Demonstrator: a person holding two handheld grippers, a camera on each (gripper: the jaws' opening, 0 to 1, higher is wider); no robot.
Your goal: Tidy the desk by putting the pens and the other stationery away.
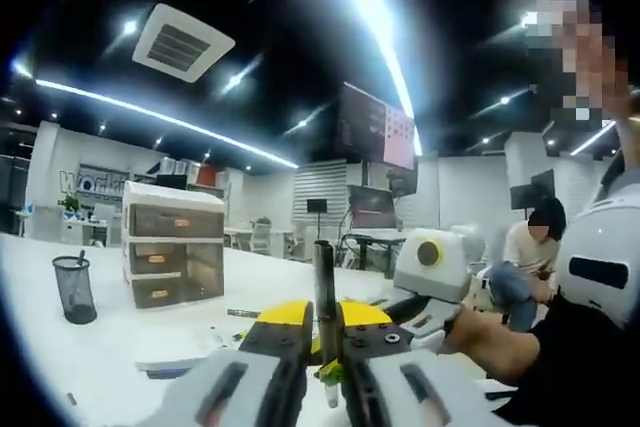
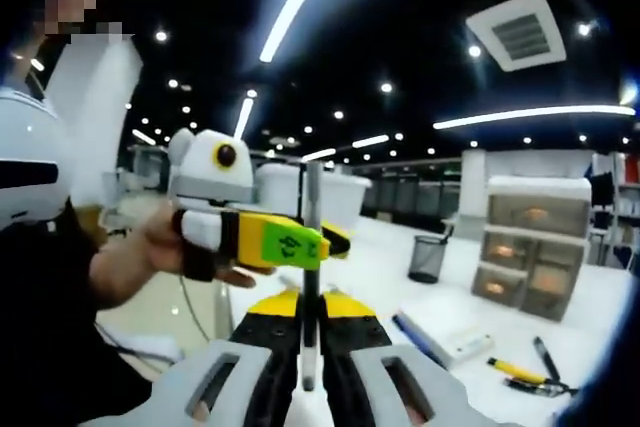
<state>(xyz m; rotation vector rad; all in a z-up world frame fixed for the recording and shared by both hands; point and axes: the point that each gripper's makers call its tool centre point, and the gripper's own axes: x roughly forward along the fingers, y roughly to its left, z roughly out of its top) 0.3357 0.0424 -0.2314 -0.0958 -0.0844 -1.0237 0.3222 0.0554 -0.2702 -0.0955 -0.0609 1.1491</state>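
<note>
A dark grey pen (image 1: 325, 282) stands upright between the jaws of my left gripper (image 1: 325, 335), which is shut on it. In the right gripper view the same pen (image 2: 311, 209) rises from my right gripper (image 2: 311, 339), also shut on it. My left gripper (image 2: 296, 242), with a green label, crosses in from the left and clamps the pen higher up. My right gripper (image 1: 402, 311) enters the left gripper view from the right, held by a hand. Both are raised above the white desk (image 2: 380, 277).
On the desk stand a black mesh pen cup (image 1: 74, 287) (image 2: 428, 257) and a small drawer unit (image 1: 172, 244) (image 2: 530, 252). A yellow marker (image 2: 515, 369), a black pen (image 2: 546, 357) and a white pad with a blue pen (image 2: 445, 339) lie loose. A person sits behind.
</note>
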